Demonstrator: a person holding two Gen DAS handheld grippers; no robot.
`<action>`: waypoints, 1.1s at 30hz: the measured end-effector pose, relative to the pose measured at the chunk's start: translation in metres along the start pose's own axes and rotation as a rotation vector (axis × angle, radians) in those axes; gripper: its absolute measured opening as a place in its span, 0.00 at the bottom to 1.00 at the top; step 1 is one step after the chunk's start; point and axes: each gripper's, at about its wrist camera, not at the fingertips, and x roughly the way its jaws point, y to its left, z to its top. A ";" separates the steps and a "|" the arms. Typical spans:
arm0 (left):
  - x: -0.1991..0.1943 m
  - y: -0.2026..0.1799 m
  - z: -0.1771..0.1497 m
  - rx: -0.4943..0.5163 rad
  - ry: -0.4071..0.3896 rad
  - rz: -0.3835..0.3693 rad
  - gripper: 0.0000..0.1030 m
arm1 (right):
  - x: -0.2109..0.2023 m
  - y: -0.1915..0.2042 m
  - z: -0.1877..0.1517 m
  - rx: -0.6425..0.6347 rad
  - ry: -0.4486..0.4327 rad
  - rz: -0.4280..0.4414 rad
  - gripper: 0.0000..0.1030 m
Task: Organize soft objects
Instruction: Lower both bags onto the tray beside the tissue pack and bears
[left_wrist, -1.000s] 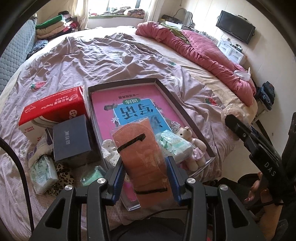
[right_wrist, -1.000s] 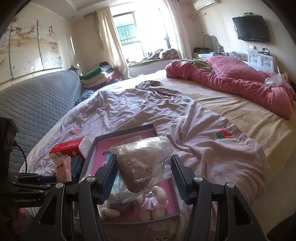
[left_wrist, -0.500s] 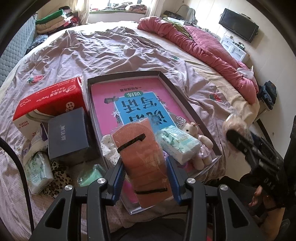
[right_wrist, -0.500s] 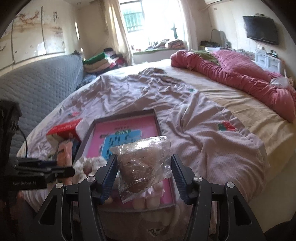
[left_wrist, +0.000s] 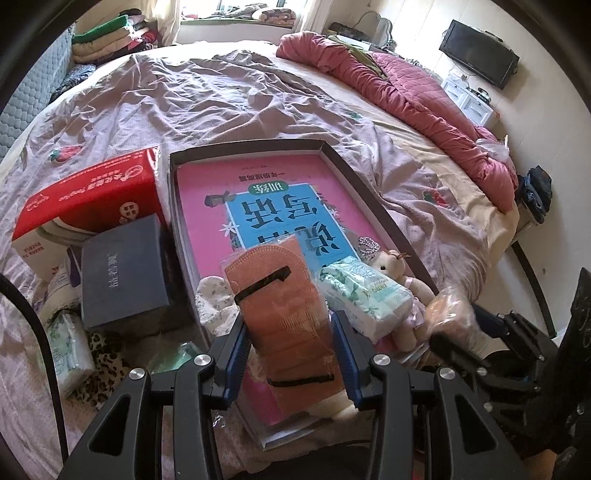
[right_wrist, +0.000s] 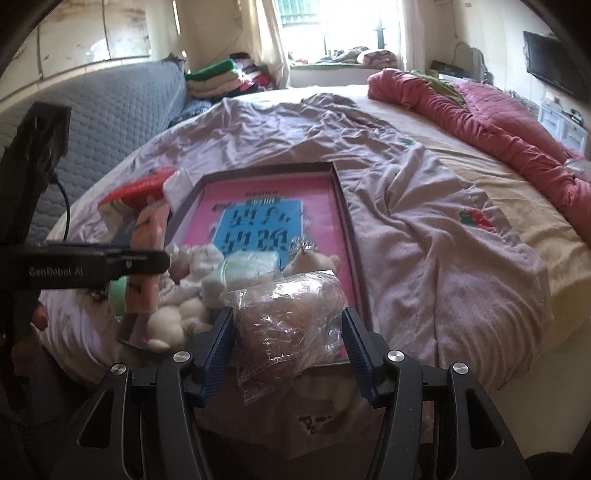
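The left gripper (left_wrist: 291, 354) was clamped on a packet of orange face masks (left_wrist: 284, 314), its blue pads pressed against both long edges, the packet standing up above the near end of the shallow tray (left_wrist: 354, 173). The right gripper (right_wrist: 288, 343) pinched a clear plastic bag of brown fluffy material (right_wrist: 288, 317) just over the tray's near right corner.

Handling, as judged: both items looked light and compliant. The mask packet was flat and film-wrapped, likely slippery; a hold across its width near the middle should resist bowing. The bag was crinkled and loose, so the grip belonged on the bulk of the filling, not on slack film.

The tray held a pink book (left_wrist: 258, 199) lying flat on its floor. At the near end sat a tissue pack (left_wrist: 365, 291), a small teddy bear (left_wrist: 399, 284), a tiny tiara (left_wrist: 369, 245) and white cloth items (left_wrist: 214, 299). Outside, left of the tray, lay a red tissue box (left_wrist: 88, 199) and a dark grey box (left_wrist: 122, 273) on the bedspread (left_wrist: 221, 96)
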 end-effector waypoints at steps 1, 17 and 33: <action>0.000 0.000 0.000 0.003 0.000 -0.004 0.43 | 0.003 0.000 0.000 0.004 0.006 0.001 0.58; 0.020 0.010 0.003 0.021 0.022 -0.039 0.43 | 0.037 0.025 0.012 -0.033 0.001 -0.010 0.58; 0.035 0.015 0.008 0.020 0.051 -0.068 0.43 | 0.055 0.037 0.022 -0.082 -0.001 -0.078 0.58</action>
